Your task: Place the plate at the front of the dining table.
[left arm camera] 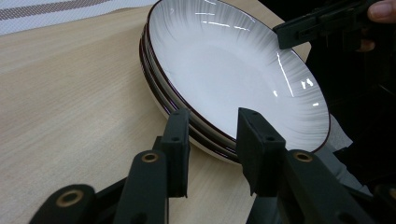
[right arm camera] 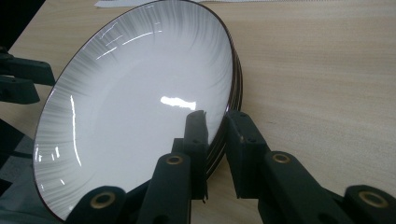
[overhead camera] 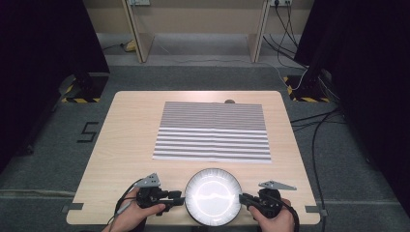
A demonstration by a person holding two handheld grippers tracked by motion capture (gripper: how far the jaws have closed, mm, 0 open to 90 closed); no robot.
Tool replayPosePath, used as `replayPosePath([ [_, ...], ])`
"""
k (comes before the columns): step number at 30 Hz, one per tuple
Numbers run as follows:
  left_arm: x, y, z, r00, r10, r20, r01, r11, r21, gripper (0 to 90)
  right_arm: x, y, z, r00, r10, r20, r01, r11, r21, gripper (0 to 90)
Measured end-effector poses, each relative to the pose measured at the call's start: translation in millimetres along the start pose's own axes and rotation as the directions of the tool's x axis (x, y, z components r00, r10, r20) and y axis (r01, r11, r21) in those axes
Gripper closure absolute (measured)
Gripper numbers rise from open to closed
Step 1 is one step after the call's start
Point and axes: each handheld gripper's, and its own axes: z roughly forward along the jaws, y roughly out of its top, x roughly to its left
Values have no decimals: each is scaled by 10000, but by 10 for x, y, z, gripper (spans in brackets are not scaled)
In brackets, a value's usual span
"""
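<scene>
A stack of white ceramic plates (overhead camera: 213, 196) is sitting at the near edge of the desk (overhead camera: 125, 135), between the person's two hands, well short of the striped placemat (overhead camera: 212, 131) lying farther back. The left gripper view is showing several dark-trimmed rims lying one on another, so this is more than one plate.

The left hand-held gripper (overhead camera: 180, 197) is reaching in from the left side. In its own view its jaws are straddling the rims, one pad above the top plate's lip and one below the stack, with a gap showing around them; it is standing fairly narrow but not yet pinching. The right hand-held gripper (overhead camera: 243, 198) is doing the same from the right, and its jaws are looking tighter, drawn close about the rim edge; whether the pads are actually pressing I cannot tell.

Judging by the glaze and its bright reflections, the plates are likely stiff, smooth and slippery, fairly heavy as a stack, and liable to chip or break if dropped. The sloping rim is giving the pads little flat surface, so a grip there could slide off. Opposite points on the rim, one per gripper, seem the soundest hold, with the stack kept level so that upper plates are not sliding.
</scene>
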Motion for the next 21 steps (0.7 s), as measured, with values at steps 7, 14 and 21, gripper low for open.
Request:
replayPosePath([
  [7, -14, 47, 32, 9999, -107, 21, 107, 9995, 308, 711, 53, 67, 2, 9993, 128, 346, -149, 9979, 633, 796],
  [14, -31, 94, 47, 9995, -299, 103, 296, 9991, 290, 711, 65, 71, 19, 9973, 555, 481, -583, 9964, 607, 805],
  [21, -49, 138, 43, 9987, -499, 99, 495, 9982, 346, 706, 127, 181, -2, 9953, 112, 966, -181, 9973, 714, 875],
])
